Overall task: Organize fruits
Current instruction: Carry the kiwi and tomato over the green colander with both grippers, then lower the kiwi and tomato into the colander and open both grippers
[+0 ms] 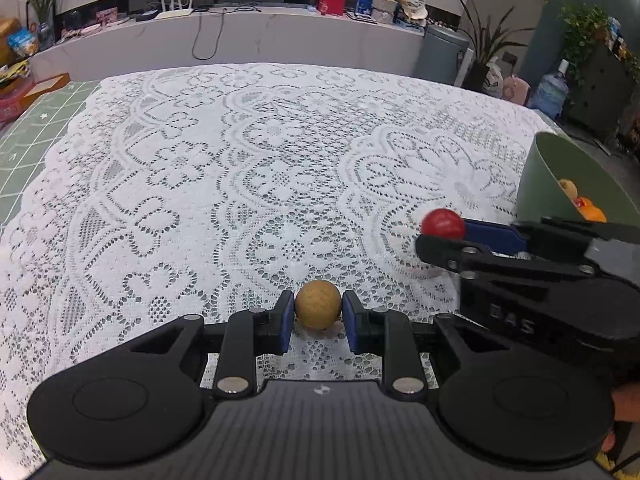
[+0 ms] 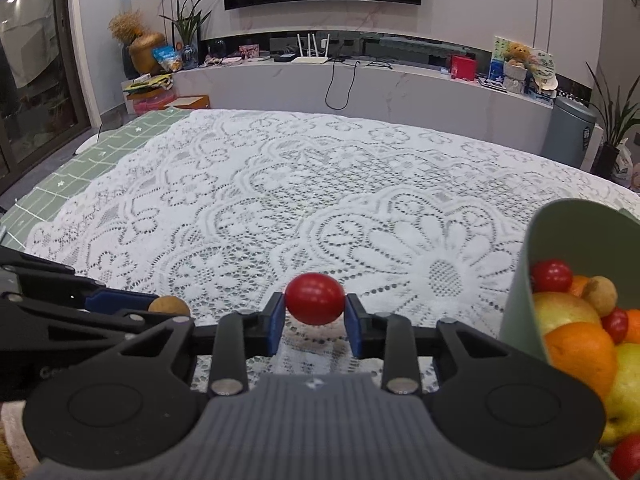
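Note:
My left gripper [image 1: 319, 311] is shut on a small tan round fruit [image 1: 318, 309], its blue pads pressing both sides just above the lace cloth. That tan fruit [image 2: 170, 305] also peeks out behind the left gripper's blue pad in the right wrist view. My right gripper [image 2: 315, 305] is shut on a red cherry tomato [image 2: 315, 298], held a little above the cloth. From the left wrist view, this tomato [image 1: 443, 223] sits at the tip of the right gripper [image 1: 438, 230]. A green bowl [image 2: 520, 304] at the right holds oranges, yellow apples, cherry tomatoes and another tan fruit.
A white lace tablecloth [image 2: 280, 208] covers the table, with a green checked mat [image 2: 92, 160] at its left. The green bowl's wall [image 1: 538, 184] stands close to the right of both grippers. A long shelf with clutter, plants and a television lies beyond the table.

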Available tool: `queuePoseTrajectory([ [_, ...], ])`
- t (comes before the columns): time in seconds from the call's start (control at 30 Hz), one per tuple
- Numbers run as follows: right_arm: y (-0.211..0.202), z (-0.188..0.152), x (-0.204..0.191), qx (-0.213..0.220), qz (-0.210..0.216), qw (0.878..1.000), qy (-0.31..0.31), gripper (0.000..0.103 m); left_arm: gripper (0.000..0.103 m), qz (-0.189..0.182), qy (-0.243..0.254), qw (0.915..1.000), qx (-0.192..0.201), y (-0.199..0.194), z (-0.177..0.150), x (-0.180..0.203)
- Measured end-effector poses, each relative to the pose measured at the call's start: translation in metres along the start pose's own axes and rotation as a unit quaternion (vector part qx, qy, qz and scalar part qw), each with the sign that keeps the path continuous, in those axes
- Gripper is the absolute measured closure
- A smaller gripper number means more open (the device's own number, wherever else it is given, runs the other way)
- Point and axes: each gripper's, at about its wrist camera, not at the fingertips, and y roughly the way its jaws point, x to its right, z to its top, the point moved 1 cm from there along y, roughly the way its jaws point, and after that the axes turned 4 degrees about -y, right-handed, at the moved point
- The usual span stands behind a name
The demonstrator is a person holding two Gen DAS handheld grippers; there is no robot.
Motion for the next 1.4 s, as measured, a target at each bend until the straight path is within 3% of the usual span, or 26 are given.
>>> queuePoseTrajectory([
  [0.33, -0.048, 0.004, 0.004, 0.028, 0.001, 1.0, 0.013, 0.074, 0.075, -0.013, -0.046, 0.9988, 0.011, -0.03, 0.005, 0.001],
  [0.6, -0.097, -0.001, 0.012, 0.058, -0.023, 0.998, 0.011, 0.074, 0.074, -0.026, -0.034, 0.9987, 0.027, -0.058, 0.013, 0.026],
  [0.77, -0.123, -0.004, 0.033, 0.07, -0.01, 0.996, 0.061, 0.074, 0.075, -0.038, -0.015, 0.9985, 0.038, -0.069, 0.019, 0.05],
  [0.87, -0.137, -0.004, 0.044, 0.079, -0.032, 0.994, 0.073, 0.074, 0.075, -0.044, 0.002, 0.9981, 0.043, -0.075, 0.022, 0.067],
  [1.13, -0.161, -0.008, 0.082, 0.066, -0.059, 0.991, 0.098, 0.074, 0.074, -0.062, 0.045, 0.9959, 0.047, -0.078, 0.032, 0.114],
  [1.4, -0.166, -0.01, 0.126, 0.015, -0.101, 0.989, 0.106, 0.074, 0.075, -0.087, 0.096, 0.9906, 0.043, -0.067, 0.046, 0.168],
])
